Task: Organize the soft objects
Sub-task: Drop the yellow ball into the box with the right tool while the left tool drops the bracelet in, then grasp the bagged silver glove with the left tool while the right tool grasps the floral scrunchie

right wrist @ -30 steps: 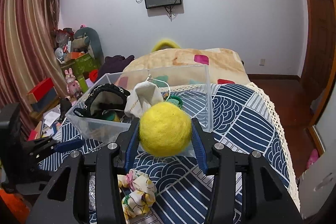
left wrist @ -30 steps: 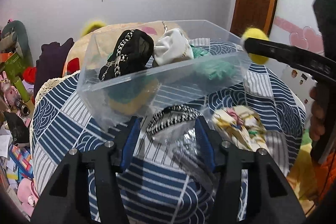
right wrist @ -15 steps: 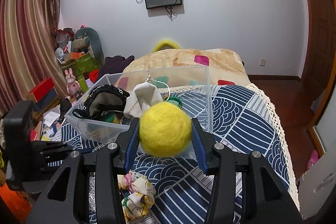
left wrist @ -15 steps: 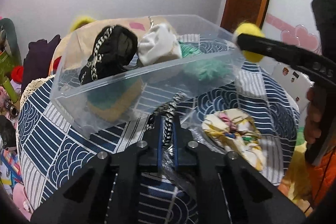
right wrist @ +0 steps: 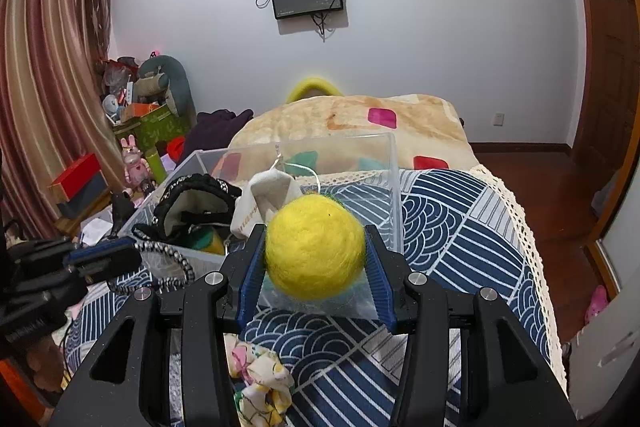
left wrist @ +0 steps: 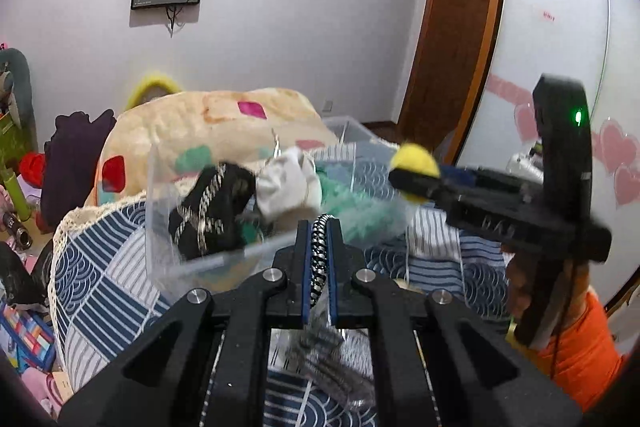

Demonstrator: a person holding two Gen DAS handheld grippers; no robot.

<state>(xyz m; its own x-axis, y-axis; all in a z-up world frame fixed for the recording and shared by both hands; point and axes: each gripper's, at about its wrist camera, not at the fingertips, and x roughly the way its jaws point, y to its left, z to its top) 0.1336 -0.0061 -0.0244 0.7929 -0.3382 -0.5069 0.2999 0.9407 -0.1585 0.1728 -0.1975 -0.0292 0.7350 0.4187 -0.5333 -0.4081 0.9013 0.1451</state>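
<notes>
My left gripper [left wrist: 319, 227] is shut on a black-and-white braided band [left wrist: 319, 251] and holds it raised near the front wall of a clear plastic bin [left wrist: 188, 259]. The band also shows in the right wrist view [right wrist: 176, 259]. The bin [right wrist: 394, 187] holds a black chain-trimmed piece [left wrist: 212, 211], a white pouch [left wrist: 288, 183] and a green knit item [left wrist: 360, 203]. My right gripper [right wrist: 316, 247] is shut on a yellow felt ball [right wrist: 316, 245] beside the bin's right end; the ball also shows in the left wrist view [left wrist: 416, 163].
A floral fabric scrunchie [right wrist: 260, 383] lies on the blue-and-white patterned bedspread [right wrist: 460, 227] in front of the bin. A beige blanket [right wrist: 360, 123] lies behind the bin. Toys and boxes [right wrist: 132, 115] crowd the floor at the left.
My left gripper closed on the braided band and lifted it off the bedspread toward the bin. The right gripper with the yellow ball barely moved.
</notes>
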